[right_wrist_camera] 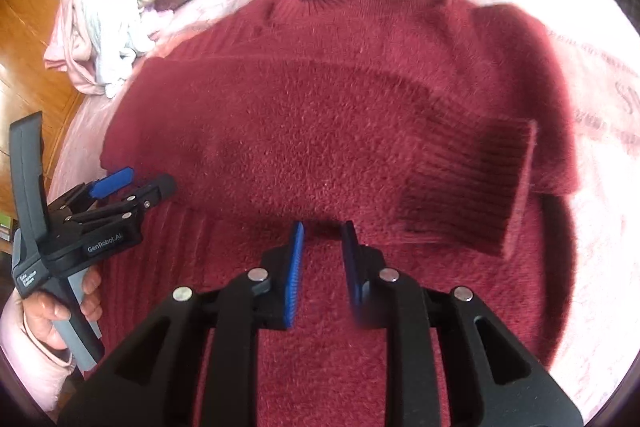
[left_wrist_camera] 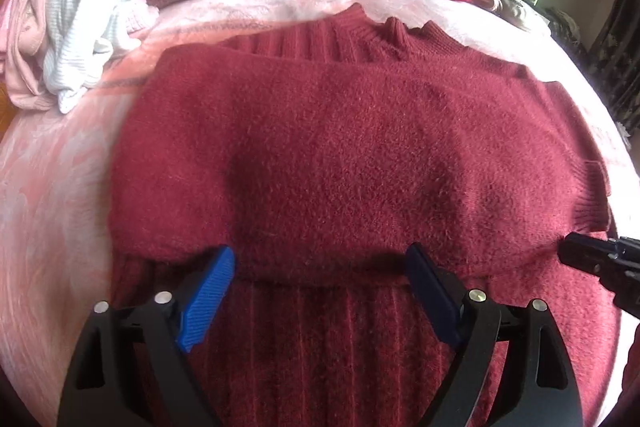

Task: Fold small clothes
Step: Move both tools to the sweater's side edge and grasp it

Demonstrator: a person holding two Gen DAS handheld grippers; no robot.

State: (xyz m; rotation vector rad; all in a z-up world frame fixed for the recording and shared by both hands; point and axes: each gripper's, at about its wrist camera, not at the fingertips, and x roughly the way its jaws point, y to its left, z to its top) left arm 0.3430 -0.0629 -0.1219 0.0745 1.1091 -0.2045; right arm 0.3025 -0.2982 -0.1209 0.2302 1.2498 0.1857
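The dark red sweater (left_wrist_camera: pixel 340 147) lay across the middle of both views on a pink fleecy bed cover (left_wrist_camera: pixel 52 187), its fuzzy upper part doubled over the ribbed lower part, a ribbed cuff (right_wrist_camera: pixel 468 187) folded in at the right of the right wrist view. The fold looked partly done. The left tongs (left_wrist_camera: pixel 320 263) stood spread wide at the lower middle of their view, tips at the folded edge, nothing pinched. The right tongs (right_wrist_camera: pixel 322 239) stood narrowly parted just above the knit, holding nothing. Next, each would probably need to close on that thick, soft edge and carry it toward the ribbed collar (left_wrist_camera: pixel 392 31). A heap of pale clothes (left_wrist_camera: pixel 80 7) sat upper left.
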